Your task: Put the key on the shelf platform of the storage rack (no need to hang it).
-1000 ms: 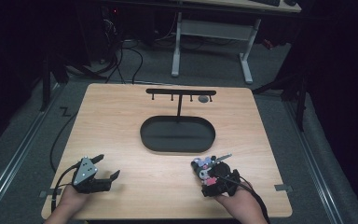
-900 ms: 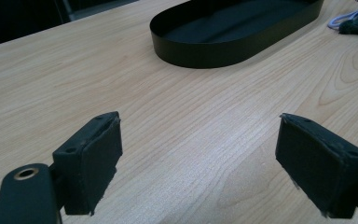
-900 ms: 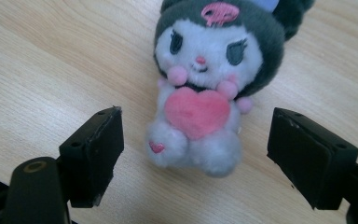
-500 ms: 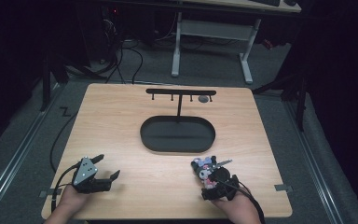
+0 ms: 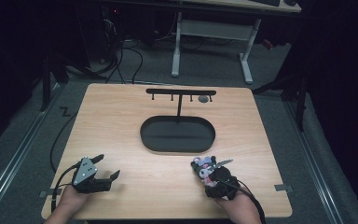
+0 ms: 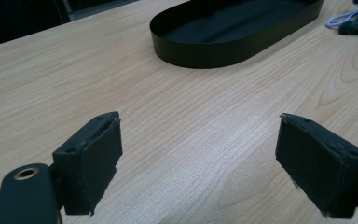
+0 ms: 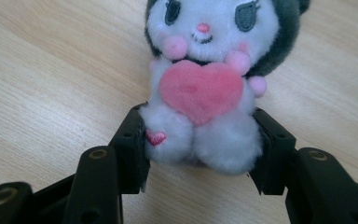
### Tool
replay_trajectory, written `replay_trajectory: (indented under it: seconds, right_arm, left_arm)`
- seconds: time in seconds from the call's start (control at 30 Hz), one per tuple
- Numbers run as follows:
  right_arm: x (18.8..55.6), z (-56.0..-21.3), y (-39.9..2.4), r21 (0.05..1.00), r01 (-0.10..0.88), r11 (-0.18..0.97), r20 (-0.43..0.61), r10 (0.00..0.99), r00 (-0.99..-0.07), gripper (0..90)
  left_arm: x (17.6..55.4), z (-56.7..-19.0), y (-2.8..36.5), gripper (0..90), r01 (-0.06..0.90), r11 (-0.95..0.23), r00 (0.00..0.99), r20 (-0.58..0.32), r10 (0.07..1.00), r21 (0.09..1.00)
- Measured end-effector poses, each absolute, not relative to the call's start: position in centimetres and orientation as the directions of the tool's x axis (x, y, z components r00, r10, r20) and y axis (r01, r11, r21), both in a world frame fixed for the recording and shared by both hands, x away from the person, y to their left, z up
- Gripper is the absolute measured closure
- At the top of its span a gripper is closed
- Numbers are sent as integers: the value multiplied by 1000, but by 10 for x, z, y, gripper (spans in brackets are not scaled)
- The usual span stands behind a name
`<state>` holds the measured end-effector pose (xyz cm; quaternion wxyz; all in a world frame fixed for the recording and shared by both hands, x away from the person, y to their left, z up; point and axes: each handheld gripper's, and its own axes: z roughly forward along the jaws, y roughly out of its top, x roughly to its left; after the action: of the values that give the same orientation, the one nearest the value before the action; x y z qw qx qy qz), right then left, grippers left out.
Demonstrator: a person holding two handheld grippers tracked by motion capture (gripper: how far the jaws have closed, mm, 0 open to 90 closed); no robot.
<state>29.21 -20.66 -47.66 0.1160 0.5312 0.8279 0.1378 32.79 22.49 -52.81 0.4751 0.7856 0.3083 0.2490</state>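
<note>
Wooden counter (image 5: 121,135), dark room behind. Plush toy (image 7: 209,84) sits near the front right edge — its legs between the right claw (image 7: 200,154) pads, which have just been closing and now press both sides. Left claw (image 6: 200,163) wide open, nothing between, well apart from the toy.

No text, label, brand or number can be read anywhere in these pictures. The one sign is a small pink heart stitched on the plush toy's (image 7: 205,88) foot, on the left in the right gripper view; the toy also holds a large plain pink heart against its chest, with nothing written on it.
</note>
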Motion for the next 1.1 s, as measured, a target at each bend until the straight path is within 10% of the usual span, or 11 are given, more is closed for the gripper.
replay_trajectory:
  seconds: [1.1]
  right_arm:
    - [304, -428, -203, 454, 794, 404, -83, 906, -414, 478]
  left_arm:
    - [328, -528, 225, 155, 248, -359, 688, 98, 719, 900]
